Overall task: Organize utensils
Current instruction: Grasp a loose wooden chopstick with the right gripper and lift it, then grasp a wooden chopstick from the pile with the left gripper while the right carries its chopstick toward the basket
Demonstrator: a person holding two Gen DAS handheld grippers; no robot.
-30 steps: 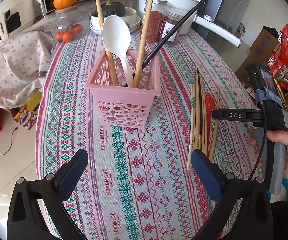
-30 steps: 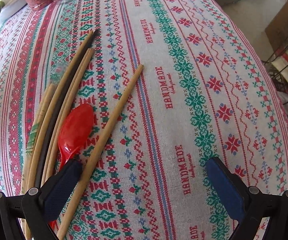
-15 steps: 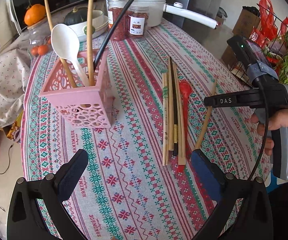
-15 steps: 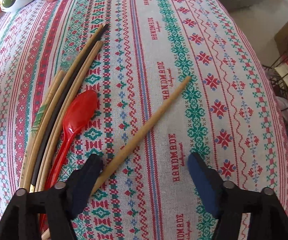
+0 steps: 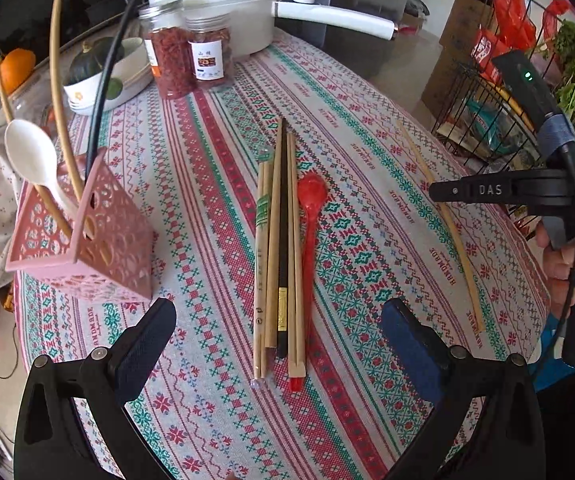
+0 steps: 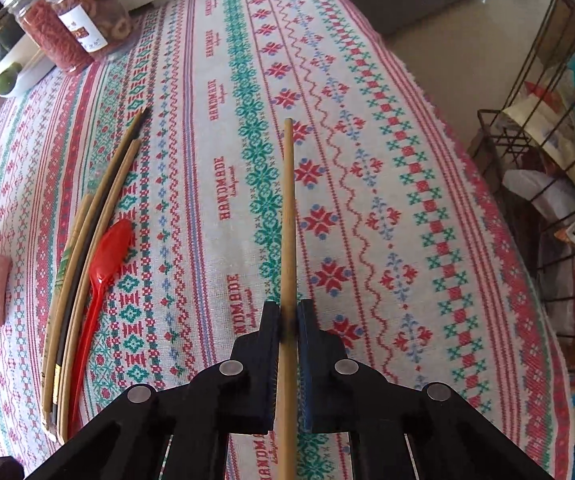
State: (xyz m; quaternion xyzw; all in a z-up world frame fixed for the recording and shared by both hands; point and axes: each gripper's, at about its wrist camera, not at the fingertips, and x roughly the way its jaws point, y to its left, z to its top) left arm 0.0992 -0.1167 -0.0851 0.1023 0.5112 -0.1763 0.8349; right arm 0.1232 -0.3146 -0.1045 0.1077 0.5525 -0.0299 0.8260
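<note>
My right gripper [image 6: 288,320] is shut on a single wooden chopstick [image 6: 288,208], which sticks straight out ahead above the patterned tablecloth [image 6: 387,160]. The left wrist view shows the same chopstick [image 5: 447,220] slanting at the right, pinched by my right gripper [image 5: 437,192] in a person's hand. My left gripper [image 5: 277,320] is open over the near ends of a bundle of chopsticks [image 5: 275,232] and a red plastic spoon [image 5: 309,216] lying side by side. A pink perforated basket [image 5: 99,248] at the left holds a white spoon [image 5: 31,156] and some chopsticks.
At the far side stand two jars [image 5: 189,56], a white pot [image 5: 227,8] with a long handle, and a bowl with a squash [image 5: 99,68]. A black wire rack [image 6: 559,160] full of packets stands beyond the table's right edge.
My right gripper has closed on the single chopstick and raised it, so it now points straight ahead. My left gripper has shifted from the basket to above the chopstick bundle.
</note>
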